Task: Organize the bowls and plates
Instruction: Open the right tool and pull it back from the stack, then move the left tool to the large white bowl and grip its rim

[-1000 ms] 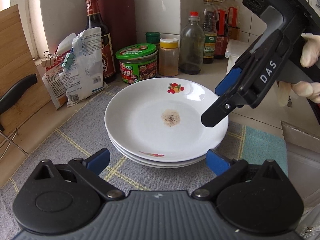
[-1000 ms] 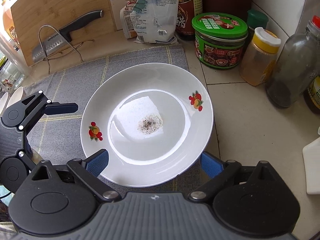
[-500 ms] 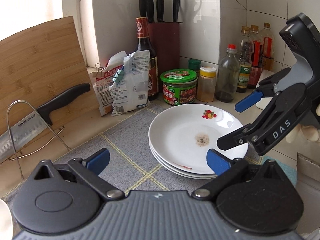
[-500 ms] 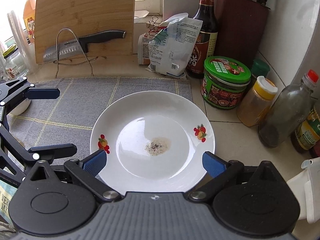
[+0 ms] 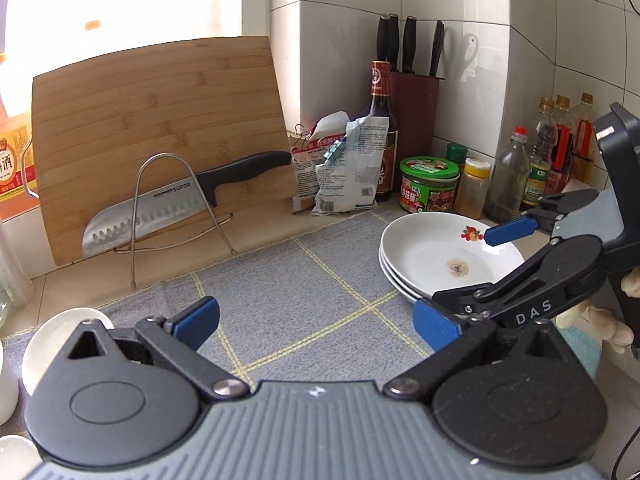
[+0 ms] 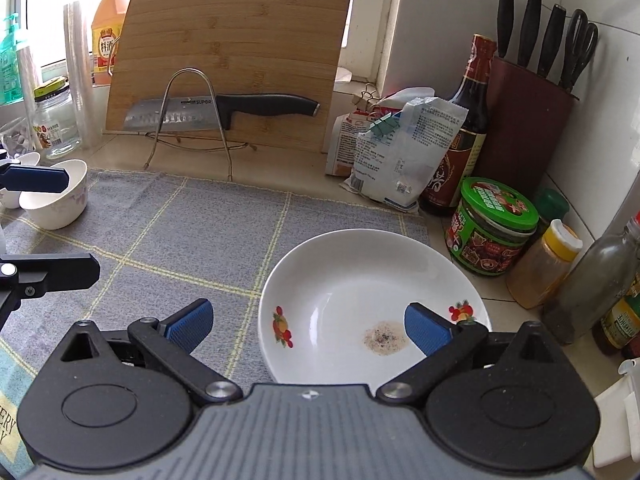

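A: Grippers? 
B: L gripper (image 5: 316,322) and R gripper (image 6: 308,322) are both spread wide, nothing held.
A: Plates? 
B: Stack of plates (image 5: 432,248) is set on mat (image 5: 300,292); bowl (image 6: 56,196) is seen far left.

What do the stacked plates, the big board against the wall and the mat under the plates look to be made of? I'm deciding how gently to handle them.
Stacked plates: likely glazed ceramic or porcelain; glossy white with window glare and printed fruit motifs. Melamine can't be ruled out.
Board: probably bamboo; matte tan with glued strip lines and grain.
Mat: woven fabric, matte grey with yellow grid lines and a soft texture.
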The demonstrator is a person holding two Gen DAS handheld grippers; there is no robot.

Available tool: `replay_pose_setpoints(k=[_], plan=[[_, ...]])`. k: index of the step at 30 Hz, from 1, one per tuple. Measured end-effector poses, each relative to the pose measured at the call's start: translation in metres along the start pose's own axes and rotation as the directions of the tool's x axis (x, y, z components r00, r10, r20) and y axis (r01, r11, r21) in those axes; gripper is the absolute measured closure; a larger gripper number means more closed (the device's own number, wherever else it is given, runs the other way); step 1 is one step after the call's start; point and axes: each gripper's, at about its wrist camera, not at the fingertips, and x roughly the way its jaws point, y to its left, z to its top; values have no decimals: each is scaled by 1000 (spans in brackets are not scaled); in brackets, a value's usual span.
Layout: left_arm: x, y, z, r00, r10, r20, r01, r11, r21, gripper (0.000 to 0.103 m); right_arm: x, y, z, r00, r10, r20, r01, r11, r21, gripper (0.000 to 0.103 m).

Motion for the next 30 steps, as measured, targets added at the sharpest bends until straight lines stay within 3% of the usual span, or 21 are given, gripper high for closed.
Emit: replay_pose_setpoints(k=[10,16,23,30], plan=[[-65,70,-35,992,87,-91,-87,996,1,1,-5,122,-1,994,109,-33,-111,991,-69,0],[-95,113,-52,987,126,-104,-126,992,-1,1,-4,191,0,975,219,-39,-222,967,-122,0],[-109,169,-74,973,159,-168,-168,985,-44,1,2,253,0,948,314,-54,-318,923,-217,0],[-99,208,-88,949,154,-273,-175,983,-52,1,11,298,4,920,386,-63,-386,872,-301,0]])
